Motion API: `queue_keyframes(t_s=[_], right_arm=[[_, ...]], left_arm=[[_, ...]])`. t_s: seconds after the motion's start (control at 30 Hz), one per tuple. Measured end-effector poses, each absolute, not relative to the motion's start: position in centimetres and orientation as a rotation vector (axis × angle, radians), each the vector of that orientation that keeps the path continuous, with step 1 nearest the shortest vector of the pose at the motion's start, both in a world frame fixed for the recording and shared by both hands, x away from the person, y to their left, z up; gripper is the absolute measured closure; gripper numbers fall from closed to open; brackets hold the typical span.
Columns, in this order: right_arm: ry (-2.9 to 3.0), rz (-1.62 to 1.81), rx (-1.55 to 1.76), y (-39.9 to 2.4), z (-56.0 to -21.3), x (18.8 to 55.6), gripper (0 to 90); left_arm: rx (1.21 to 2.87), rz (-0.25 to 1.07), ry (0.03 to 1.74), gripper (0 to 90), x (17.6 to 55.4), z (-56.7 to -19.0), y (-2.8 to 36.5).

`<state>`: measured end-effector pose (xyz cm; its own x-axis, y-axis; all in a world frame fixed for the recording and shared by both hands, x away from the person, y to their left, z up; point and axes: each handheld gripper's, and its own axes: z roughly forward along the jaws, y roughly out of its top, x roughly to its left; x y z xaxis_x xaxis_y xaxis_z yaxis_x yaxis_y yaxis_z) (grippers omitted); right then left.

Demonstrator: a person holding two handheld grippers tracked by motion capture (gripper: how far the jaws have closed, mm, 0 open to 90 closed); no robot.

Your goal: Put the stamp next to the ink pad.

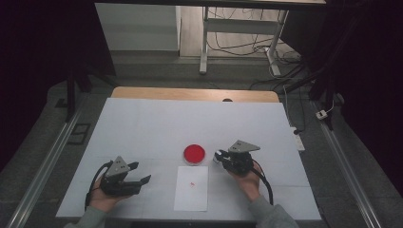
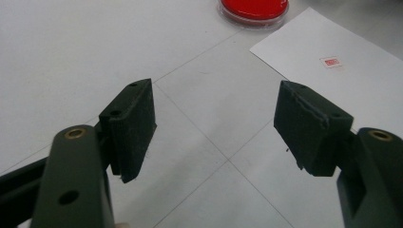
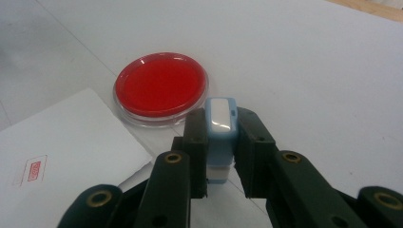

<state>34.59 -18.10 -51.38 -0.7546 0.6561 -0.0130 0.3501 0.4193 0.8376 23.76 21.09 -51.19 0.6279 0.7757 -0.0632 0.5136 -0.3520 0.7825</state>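
right gripper (image 3: 219, 142): jaws clamped on a small blue-and-white stamp (image 3: 220, 124), held just beside the red ink pad (image 3: 160, 88), above the table edge of the sheet.
left gripper (image 2: 216, 128): jaws wide apart, nothing between them, parked over the white table cover (image 2: 71, 52), well apart from the work.
paper sheet (image 3: 62, 156): lies loose, already carries one red stamp mark (image 3: 34, 170); nothing pins it.
risk, slip: grip sits on the stamp's narrow sides; a hard press could probably tilt or squeeze it out.
risk, smear: sheet may slide or lift with the stamp, since the left gripper isn't holding it down.
risk, ink pad: shallow dish, could skid if hit off-centre.
risk, overlap: new print may land on the old mark.
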Motion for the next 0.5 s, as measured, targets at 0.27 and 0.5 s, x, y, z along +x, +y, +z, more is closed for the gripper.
queue_keyframes(t_s=[0.27, 0.5], right_arm=[[2.331, 1.276, 0.87, -18.3, -51.1, 34.6, 60.0], [2.29, 1.323, 0.846, -19.7, -49.8, 33.7, 50.5]], left_arm=[[2.032, 0.404, 1.013, 30.3, 23.8, -51.2, 21.2], [2.035, 0.402, 1.014, 30.3, 23.8, -51.3, 21.2]])
